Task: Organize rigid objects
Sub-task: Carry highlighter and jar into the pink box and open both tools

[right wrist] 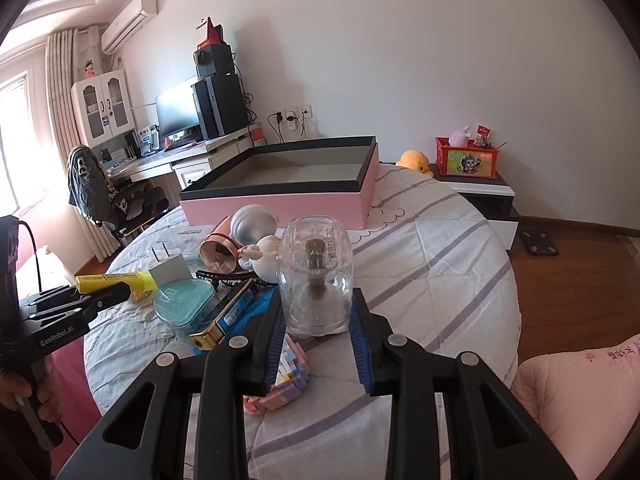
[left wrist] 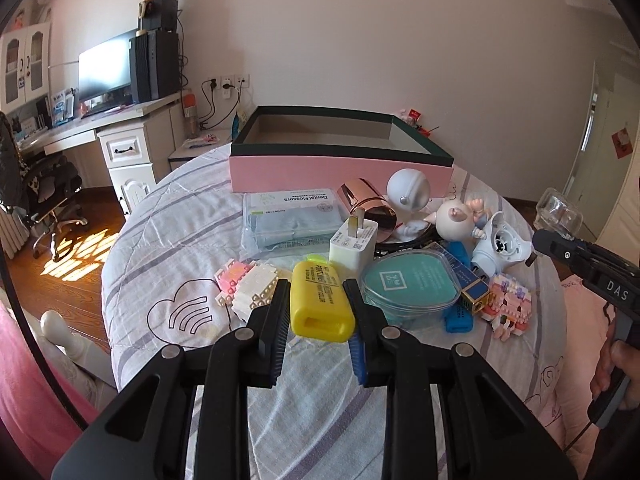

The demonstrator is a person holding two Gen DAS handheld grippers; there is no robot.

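Clamped in the left gripper (left wrist: 318, 300) at lower centre, a light, stiff yellow highlighter (left wrist: 321, 300); the right gripper (right wrist: 318, 316) pinches a slippery, breakable clear bottle (right wrist: 316, 276) low on its sides.

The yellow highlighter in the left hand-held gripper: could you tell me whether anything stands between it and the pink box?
Yes: the white charger and the dental flossers pack lie between the yellow highlighter and the pink box, low on the bed.
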